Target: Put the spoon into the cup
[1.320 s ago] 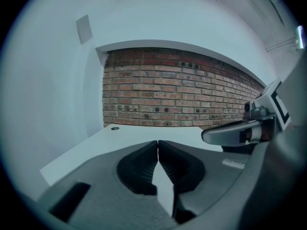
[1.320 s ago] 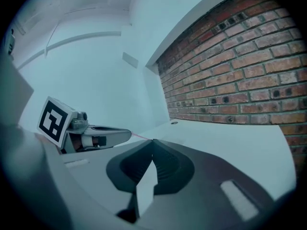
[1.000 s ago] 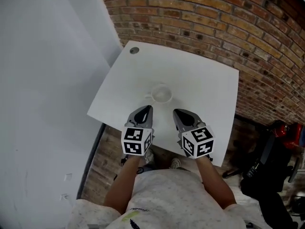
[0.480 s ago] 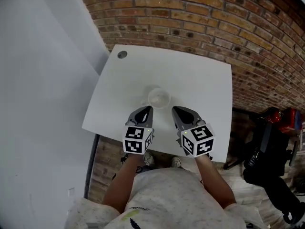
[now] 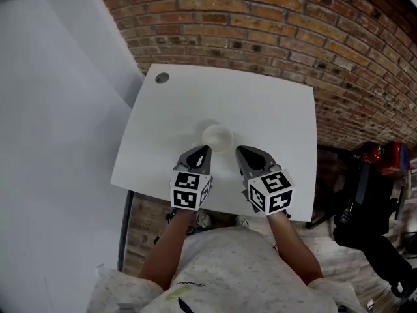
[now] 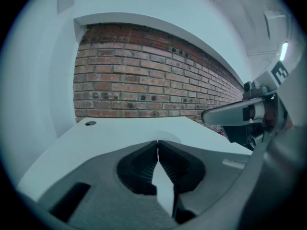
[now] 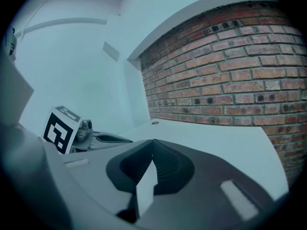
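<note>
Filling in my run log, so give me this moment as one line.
left tongs: shut, empty | right tongs: shut, empty | cup: upright on table, ahead of tongs | spoon: not in view

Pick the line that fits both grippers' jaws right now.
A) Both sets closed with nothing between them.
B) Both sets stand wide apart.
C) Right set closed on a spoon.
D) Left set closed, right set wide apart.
A: on the left gripper and on the right gripper the jaw tips meet, and nothing sits between them.
</note>
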The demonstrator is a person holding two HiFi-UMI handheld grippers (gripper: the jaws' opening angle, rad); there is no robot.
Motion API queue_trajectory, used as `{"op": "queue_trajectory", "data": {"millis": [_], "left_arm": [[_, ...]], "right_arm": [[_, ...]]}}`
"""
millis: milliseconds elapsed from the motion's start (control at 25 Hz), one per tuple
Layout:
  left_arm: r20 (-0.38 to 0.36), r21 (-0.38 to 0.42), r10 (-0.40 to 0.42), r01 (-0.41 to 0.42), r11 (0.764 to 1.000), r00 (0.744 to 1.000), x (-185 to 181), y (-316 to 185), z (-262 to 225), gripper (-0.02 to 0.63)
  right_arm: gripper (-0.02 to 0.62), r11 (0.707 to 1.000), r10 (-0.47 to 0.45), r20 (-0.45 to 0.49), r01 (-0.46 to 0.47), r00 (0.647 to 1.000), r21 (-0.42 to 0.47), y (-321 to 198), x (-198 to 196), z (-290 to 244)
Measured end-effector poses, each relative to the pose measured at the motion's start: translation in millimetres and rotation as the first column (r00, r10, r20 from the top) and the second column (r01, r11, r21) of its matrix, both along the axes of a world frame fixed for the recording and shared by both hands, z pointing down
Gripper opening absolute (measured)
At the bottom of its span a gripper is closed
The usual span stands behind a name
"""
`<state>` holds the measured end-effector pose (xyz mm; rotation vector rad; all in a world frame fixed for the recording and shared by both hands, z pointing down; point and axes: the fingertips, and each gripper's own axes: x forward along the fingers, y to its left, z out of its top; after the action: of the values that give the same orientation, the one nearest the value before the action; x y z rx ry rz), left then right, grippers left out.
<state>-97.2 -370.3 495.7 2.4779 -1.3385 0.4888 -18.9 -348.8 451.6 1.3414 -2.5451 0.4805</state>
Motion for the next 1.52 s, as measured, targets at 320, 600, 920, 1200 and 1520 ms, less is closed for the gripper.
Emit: {"op": "queue_trajectory", "data": {"millis": [320,600,920,1200,1520], "left_arm": [[0.006,-0.020,0.014,-0.014,1.000,1.000,-3,-4,8,0.006],[0.016,-0.036,0.026,-0.026,0.999,1.000,0,-8,11,0.006],[0.037,-0.044,0.027,-0.025,0.999,0.999,3,-9,14,0.006],[0.044,-0.044,0.019,-0.017,0.999,0.999,3,-10,14,0.008],[0.051,-0.045,0.014,-0.011,0.999,0.999,3,-7,16,0.009]], "right_arm": [[0.011,1.000,-0.003,0.000,0.003,1.000,-0.009,-6,-8,3],[0.011,1.000,0.008,0.002,-0.008,1.000,-0.016,-7,-5,6],[0.010,1.000,0.014,0.007,-0.014,1.000,-0.018,-7,0,6],[0.010,1.000,0.005,0.012,-0.005,1.000,-0.015,-7,-1,5],[0.011,1.000,-0.006,0.009,0.006,1.000,-0.009,-3,0,5]]}}
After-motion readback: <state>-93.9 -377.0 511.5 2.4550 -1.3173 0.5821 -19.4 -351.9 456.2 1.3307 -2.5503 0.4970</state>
